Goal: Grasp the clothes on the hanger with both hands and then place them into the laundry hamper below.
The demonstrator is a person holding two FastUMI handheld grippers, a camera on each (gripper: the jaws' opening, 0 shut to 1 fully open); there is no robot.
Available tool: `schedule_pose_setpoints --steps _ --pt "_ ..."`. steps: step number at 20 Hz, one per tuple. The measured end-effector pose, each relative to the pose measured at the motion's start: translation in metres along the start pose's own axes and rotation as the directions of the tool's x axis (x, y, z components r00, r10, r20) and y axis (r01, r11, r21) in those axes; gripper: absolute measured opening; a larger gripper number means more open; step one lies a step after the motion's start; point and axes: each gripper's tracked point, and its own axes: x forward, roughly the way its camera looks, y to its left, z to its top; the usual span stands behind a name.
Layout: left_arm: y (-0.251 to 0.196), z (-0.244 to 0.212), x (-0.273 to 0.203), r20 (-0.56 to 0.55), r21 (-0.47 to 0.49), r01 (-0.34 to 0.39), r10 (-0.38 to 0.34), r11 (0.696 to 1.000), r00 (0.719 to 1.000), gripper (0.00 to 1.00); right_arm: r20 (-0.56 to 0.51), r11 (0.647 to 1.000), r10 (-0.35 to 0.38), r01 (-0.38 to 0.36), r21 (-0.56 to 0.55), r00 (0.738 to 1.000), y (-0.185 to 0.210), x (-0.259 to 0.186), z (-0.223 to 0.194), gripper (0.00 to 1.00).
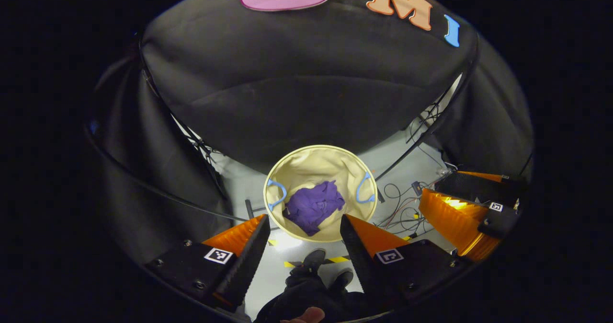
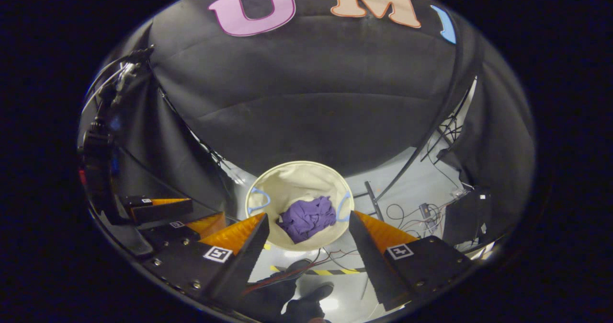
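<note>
A: Purple clothes [image 1: 313,205] sit crumpled in the laundry hamper [image 1: 306,162], lower centre of frame. Soft, wrinkled knit; round cream fabric tub, blue loop handles [image 1: 366,189].
B: Left gripper [image 1: 301,232] and right gripper [image 2: 309,229] both spread wide, empty, above it.
A: Risk?
B: Floor cables [image 1: 404,208] beside the hamper could snag a foot and tip that floppy tub.

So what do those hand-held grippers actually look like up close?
Each hand-held gripper, left and right, has two long wedge-shaped fingers tapering to a point, with ridged inner faces. The finger bases are black blocks with visible screws, each carrying a small square black-and-white marker. The person below wears dark shoes.
</note>
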Motion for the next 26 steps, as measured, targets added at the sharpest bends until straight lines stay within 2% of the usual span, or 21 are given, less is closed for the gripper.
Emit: schedule_pose_setpoints --steps 6,8,9,10,11,14,15,17,20,23,26 --pt "-0.008 0.027 -0.056 0.136 0.016 -0.004 0.001 1.000 0.991 0.92 0.111 1.000 0.007 -0.006 -0.007 0.994 -0.008 -0.059 0.027 1.00" --pt "-0.005 0.044 -0.080 0.197 0.019 -0.020 0.016 1.000 0.980 0.92 0.153 1.000 0.019 -0.016 -0.017 0.988 -0.005 -0.077 0.039 0.97" --pt "-0.003 0.054 -0.094 0.232 0.018 -0.035 0.030 0.999 0.972 0.93 0.169 1.000 0.025 -0.022 -0.023 0.985 -0.003 -0.087 0.044 1.00" --pt "-0.001 0.063 -0.104 0.262 0.012 -0.045 0.040 0.999 0.964 0.93 0.189 0.999 0.033 -0.028 -0.026 0.981 -0.001 -0.097 0.051 0.97" --pt "0.000 0.070 -0.117 0.295 0.004 -0.048 0.045 0.999 0.954 0.92 0.211 0.999 0.037 -0.032 -0.030 0.977 -0.001 -0.107 0.060 1.00" --pt "0.011 0.094 -0.153 0.393 -0.012 -0.086 0.084 0.996 0.916 0.89 0.278 0.998 0.058 -0.049 -0.039 0.959 0.005 -0.135 0.080 1.00" --pt "0.012 0.102 -0.164 0.423 -0.017 -0.094 0.092 0.995 0.901 0.92 0.298 0.998 0.062 -0.051 -0.045 0.952 0.007 -0.145 0.087 1.00" --pt "0.011 0.108 -0.185 0.457 -0.026 -0.093 0.095 0.995 0.884 0.89 0.339 0.997 0.073 -0.058 -0.053 0.938 0.012 -0.162 0.096 1.00" --pt "0.015 0.124 -0.212 0.508 -0.043 -0.104 0.111 0.994 0.854 0.92 0.397 0.995 0.082 -0.052 -0.087 0.914 0.018 -0.187 0.114 1.00" --pt "0.022 0.135 -0.237 0.548 -0.053 -0.134 0.141 0.990 0.824 0.89 0.451 0.992 0.102 -0.055 -0.118 0.887 0.029 -0.213 0.133 1.00" --pt "0.025 0.152 -0.266 0.609 -0.062 -0.134 0.144 0.989 0.780 0.89 0.512 0.989 0.117 -0.054 -0.135 0.851 0.038 -0.239 0.155 1.00"
